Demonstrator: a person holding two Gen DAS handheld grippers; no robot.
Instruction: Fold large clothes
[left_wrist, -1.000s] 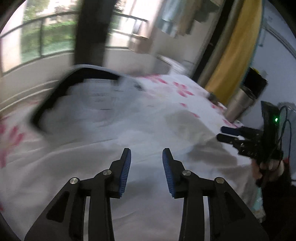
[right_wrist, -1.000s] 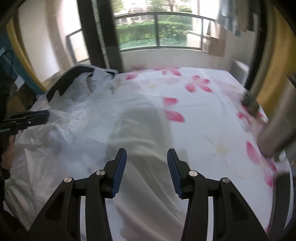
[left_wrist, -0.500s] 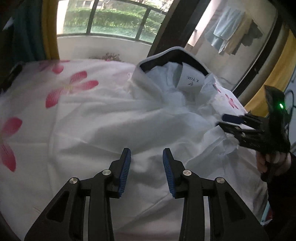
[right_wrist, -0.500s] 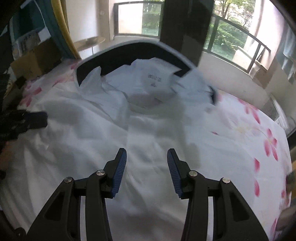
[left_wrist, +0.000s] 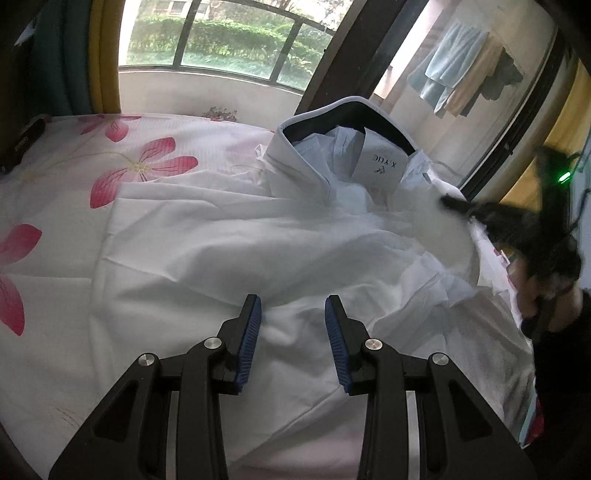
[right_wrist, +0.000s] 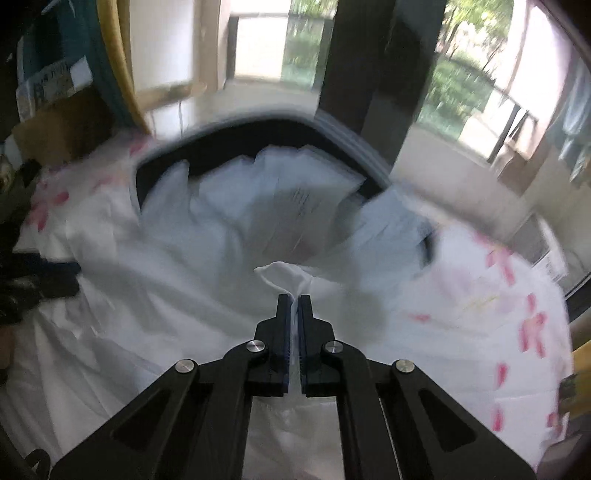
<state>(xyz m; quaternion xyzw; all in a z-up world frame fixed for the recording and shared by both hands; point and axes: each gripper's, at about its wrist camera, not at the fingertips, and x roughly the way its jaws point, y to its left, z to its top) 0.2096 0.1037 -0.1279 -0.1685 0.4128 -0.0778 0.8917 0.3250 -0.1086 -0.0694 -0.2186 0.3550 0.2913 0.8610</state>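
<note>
I'm just starting: right gripper (right_wrist: 294, 301) has just been closing, pinching the white shirt (left_wrist: 258, 251), left gripper (left_wrist: 292, 334) hanging open, 0 folds made.

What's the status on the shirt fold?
Right gripper just closed, pinching a fold of the white shirt. Left gripper open over the shirt front, gripping nothing. Shirt unfolded on the floral bedsheet. Nothing in the way.

Right claw (right_wrist: 294, 301) just snapped closed, pinching cloth; left claw (left_wrist: 292, 314) half-spread, nothing gripped.
</note>
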